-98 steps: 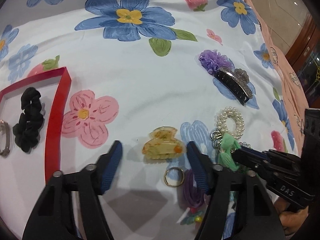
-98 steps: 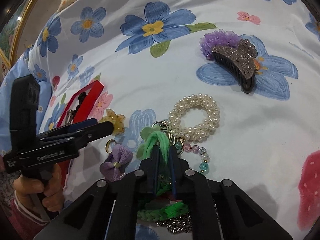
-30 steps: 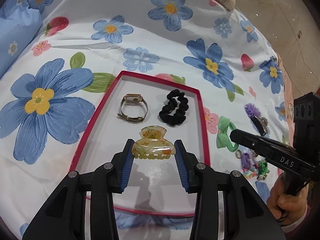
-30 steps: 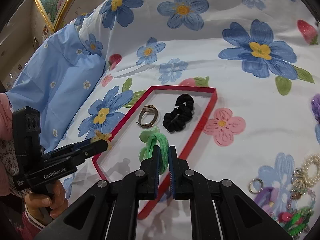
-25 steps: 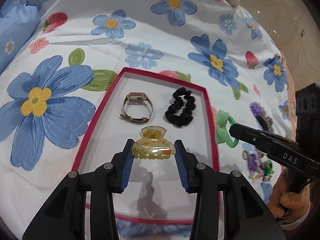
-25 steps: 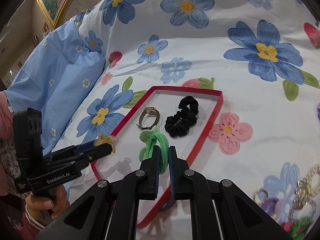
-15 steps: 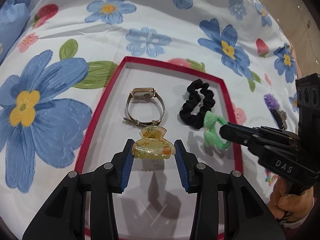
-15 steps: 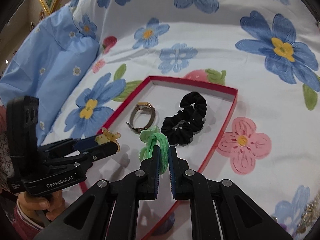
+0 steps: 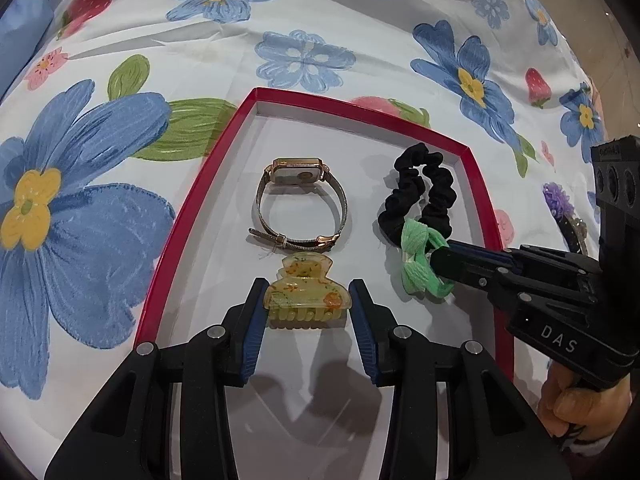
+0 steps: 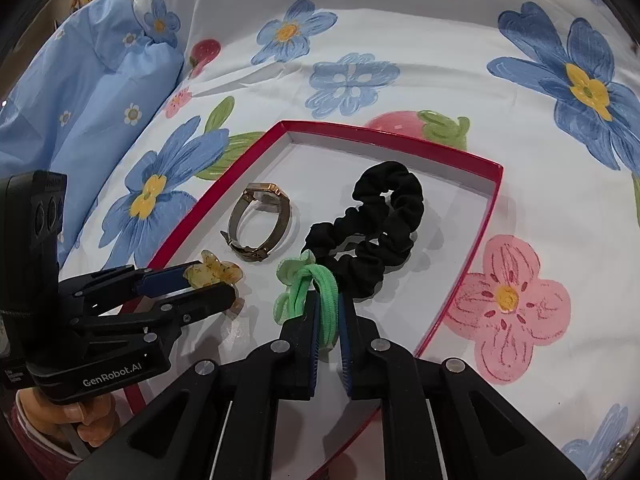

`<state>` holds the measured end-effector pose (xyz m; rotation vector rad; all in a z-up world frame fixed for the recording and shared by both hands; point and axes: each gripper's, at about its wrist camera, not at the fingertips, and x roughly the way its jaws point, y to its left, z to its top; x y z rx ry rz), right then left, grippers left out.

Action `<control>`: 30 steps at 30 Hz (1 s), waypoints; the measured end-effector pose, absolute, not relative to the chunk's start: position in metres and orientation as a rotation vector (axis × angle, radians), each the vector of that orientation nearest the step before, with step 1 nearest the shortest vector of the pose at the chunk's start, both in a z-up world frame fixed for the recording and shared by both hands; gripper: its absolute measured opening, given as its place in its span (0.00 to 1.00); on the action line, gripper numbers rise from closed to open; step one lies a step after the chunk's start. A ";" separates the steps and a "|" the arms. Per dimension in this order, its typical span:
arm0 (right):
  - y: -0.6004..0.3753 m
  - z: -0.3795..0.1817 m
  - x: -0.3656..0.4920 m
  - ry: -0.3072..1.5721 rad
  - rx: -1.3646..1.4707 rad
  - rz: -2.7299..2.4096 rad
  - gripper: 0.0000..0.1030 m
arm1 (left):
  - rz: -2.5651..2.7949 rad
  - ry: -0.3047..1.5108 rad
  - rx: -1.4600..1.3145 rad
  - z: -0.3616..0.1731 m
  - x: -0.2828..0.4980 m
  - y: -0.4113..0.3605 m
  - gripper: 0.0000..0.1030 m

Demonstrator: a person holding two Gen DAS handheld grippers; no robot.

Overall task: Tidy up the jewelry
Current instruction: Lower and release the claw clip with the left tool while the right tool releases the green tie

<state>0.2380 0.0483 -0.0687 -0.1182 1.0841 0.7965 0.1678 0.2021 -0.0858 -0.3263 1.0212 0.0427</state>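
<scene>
1. Here, a red-rimmed tray point(image 9: 192, 204) lies on a bed covered by a flowered sheet point(image 9: 304, 60).
2. The left hand-held gripper point(image 9: 306, 300) clamps a yellow hair clip point(image 9: 306, 294) between its blue pads, low over the tray's near half, just in front of the watch.
3. The right hand-held gripper point(image 10: 329, 312) is almost fully closed, pinching a green hair tie point(image 10: 316, 286) beside the tray's right edge.
4. The green hair tie touches the near end of a black scrunchie point(image 9: 420, 196), which lies along the tray's right side toward the far right corner.
5. A gold watch point(image 9: 300, 204) rests in the tray's middle, its strap closed into a loop.
6. A blue pillow point(image 10: 80, 80) lies at the bed's far left.
</scene>
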 end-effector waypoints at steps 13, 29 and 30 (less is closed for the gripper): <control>0.045 -0.066 0.239 1.091 -0.088 0.809 0.14 | 0.061 1.019 -0.318 -0.086 0.166 0.202 0.39; -0.002 -0.031 0.225 1.020 0.040 0.793 0.37 | 0.107 0.927 -0.378 -0.052 0.127 0.202 0.55; -0.009 -0.027 0.223 1.012 0.056 0.789 0.39 | 0.110 0.911 -0.394 -0.048 0.121 0.201 0.56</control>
